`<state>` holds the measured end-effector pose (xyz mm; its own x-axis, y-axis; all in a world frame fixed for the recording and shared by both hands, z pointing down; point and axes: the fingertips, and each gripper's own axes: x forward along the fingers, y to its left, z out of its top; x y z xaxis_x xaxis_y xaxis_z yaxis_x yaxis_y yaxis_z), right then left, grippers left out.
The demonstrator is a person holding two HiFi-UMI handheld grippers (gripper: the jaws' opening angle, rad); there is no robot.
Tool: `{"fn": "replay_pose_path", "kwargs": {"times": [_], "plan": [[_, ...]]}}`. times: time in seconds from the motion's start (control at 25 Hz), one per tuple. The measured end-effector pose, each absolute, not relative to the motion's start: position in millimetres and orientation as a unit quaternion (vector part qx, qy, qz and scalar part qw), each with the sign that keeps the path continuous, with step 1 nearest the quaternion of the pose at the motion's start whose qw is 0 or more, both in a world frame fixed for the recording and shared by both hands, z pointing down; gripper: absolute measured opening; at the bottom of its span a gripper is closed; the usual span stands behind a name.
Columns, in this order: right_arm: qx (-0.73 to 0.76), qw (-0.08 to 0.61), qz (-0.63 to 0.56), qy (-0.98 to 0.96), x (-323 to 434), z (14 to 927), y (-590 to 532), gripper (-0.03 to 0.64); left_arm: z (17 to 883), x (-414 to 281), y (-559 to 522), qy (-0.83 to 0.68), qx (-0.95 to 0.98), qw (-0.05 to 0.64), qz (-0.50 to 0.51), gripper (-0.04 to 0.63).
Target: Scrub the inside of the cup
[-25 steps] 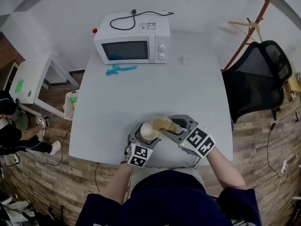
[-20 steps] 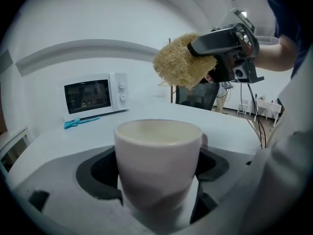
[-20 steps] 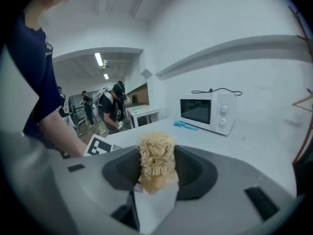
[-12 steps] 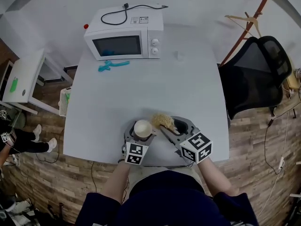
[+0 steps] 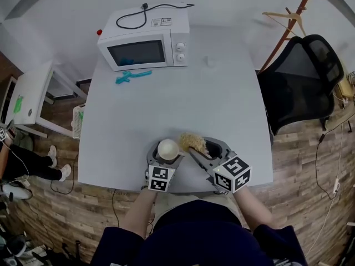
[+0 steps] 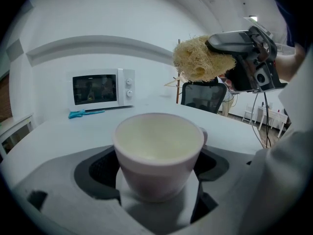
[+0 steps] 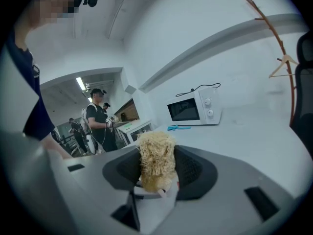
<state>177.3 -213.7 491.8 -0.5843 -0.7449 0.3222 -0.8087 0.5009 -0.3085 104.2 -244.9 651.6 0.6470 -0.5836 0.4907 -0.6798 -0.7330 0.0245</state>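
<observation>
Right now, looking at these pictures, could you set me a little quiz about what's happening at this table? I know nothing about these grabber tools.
1. Pick one. The left gripper is shut on: A a white cup; B a spoon; C a plate.
2. True or false: the straw-coloured scrubber in the right gripper is down inside the cup.
3. Fill the gap: at the table's far end stands a white ____, with a blue object lying just in front of it.
Key: 1 A. 2 False: the scrubber is held outside the cup, up and to one side of its rim. 3 microwave.
</observation>
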Motion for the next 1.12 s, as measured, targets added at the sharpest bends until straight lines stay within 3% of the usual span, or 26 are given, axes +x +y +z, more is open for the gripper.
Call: {"fn": "replay_pose_path", "kwargs": {"times": [0.32,0.6,0.64,0.68,0.72,0.76,0.92,1.12], "plan": [[0.482,0.054,0.236,-0.842,170.7,502.8,-191.1,0.178,629.2,79.3,-216.1,-0.348,0.902,0.135,0.216,0.431],[0.491,0.057,0.221,-0.841,136.0,502.3,-159.8,0.178,571.3,53.4,-176.0,-0.357,0.912,0.107,0.171,0.424],[0.492,0.057,0.216,-0.841,131.6,500.5,-154.6,0.178,564.4,47.4,-171.0,-0.368,0.91,0.1,0.165,0.401],[0.494,0.056,0.211,-0.841,128.3,498.6,-148.7,0.178,557.8,40.3,-166.2,-0.382,0.906,0.095,0.158,0.326],[0.497,0.054,0.207,-0.841,126.0,496.6,-142.2,0.178,550.4,33.0,-161.6,-0.398,0.901,0.091,0.148,0.194],[0.501,0.052,0.204,-0.839,124.5,494.8,-135.0,0.177,542.6,26.3,-156.5,-0.411,0.897,0.089,0.138,0.113],[0.524,0.046,0.192,-0.829,122.2,487.8,-100.6,0.177,522.1,6.7,-126.3,-0.435,0.887,0.102,0.117,0.039],[0.534,0.038,0.184,-0.824,109.9,479.0,-48.3,0.178,519.0,-8.8,-72.2,-0.435,0.883,0.118,0.132,0.017]]}}
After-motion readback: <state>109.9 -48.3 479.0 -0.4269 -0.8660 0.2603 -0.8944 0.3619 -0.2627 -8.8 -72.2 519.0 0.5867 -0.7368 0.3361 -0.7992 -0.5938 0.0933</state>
